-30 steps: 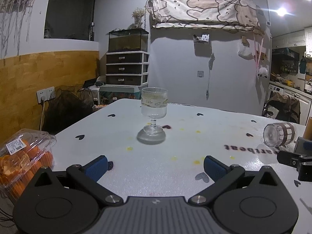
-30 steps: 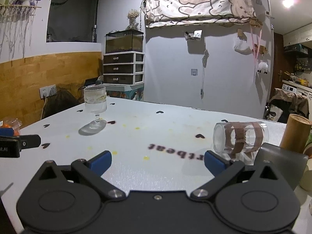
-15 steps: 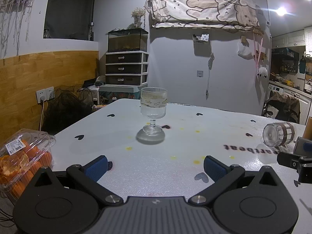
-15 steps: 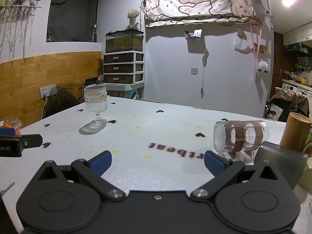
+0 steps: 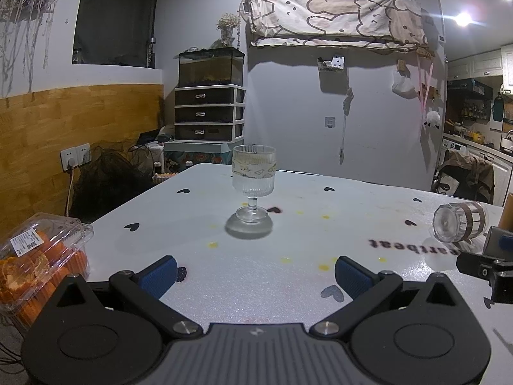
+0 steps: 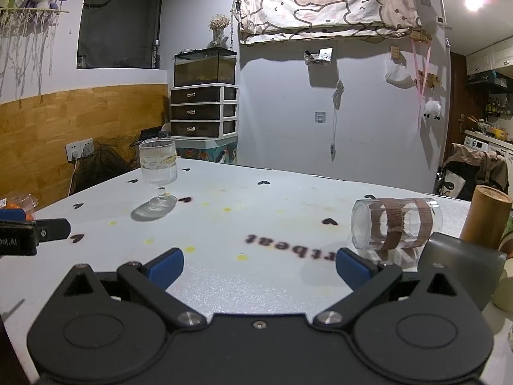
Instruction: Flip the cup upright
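A clear glass cup with brown bands (image 6: 396, 228) lies on its side at the right of the white table (image 6: 272, 199). It also shows at the far right in the left wrist view (image 5: 459, 226). My right gripper (image 6: 258, 268) is open and empty, low over the table, with the cup just beyond its right finger. My left gripper (image 5: 255, 276) is open and empty near the table's front edge, facing a ribbed stemmed glass (image 5: 254, 186) that stands upright, also in the right wrist view (image 6: 159, 173).
A plastic box of oranges (image 5: 38, 263) sits at the left table edge. A bamboo cylinder (image 6: 485, 218) and a dark grey object (image 6: 461, 266) stand right of the lying cup. Drawers with a tank (image 5: 208, 109) stand against the far wall.
Both grippers have shifted only slightly; the cup and the stemmed glass have not moved.
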`<state>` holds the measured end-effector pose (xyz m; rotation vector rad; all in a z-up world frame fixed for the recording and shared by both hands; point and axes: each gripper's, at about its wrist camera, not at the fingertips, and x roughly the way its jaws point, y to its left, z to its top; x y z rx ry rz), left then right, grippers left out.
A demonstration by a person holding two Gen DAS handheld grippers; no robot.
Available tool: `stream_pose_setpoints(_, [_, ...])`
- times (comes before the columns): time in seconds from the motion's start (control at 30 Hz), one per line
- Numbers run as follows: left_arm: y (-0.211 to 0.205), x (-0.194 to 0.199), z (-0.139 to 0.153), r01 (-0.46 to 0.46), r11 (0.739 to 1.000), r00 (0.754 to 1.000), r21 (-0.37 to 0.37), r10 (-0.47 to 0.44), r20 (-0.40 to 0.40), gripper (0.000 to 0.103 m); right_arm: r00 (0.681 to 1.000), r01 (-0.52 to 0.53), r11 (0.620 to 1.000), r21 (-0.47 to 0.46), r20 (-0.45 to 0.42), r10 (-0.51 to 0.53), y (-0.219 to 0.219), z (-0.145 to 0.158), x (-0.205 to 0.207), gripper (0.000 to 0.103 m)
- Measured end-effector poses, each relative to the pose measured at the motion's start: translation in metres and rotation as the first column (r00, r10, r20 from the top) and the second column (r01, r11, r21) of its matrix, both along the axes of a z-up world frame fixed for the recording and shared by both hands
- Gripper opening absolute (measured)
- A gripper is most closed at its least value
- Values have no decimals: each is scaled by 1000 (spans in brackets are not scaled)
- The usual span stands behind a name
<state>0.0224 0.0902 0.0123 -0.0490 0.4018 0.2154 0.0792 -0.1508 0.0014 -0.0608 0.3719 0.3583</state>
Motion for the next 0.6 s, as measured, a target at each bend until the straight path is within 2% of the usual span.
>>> stream_pose_setpoints(0.6, [-1, 0, 0, 1, 1000, 1000, 1, -1, -1, 103, 1000, 1, 1000, 0, -7, -1, -2, -1, 0, 102])
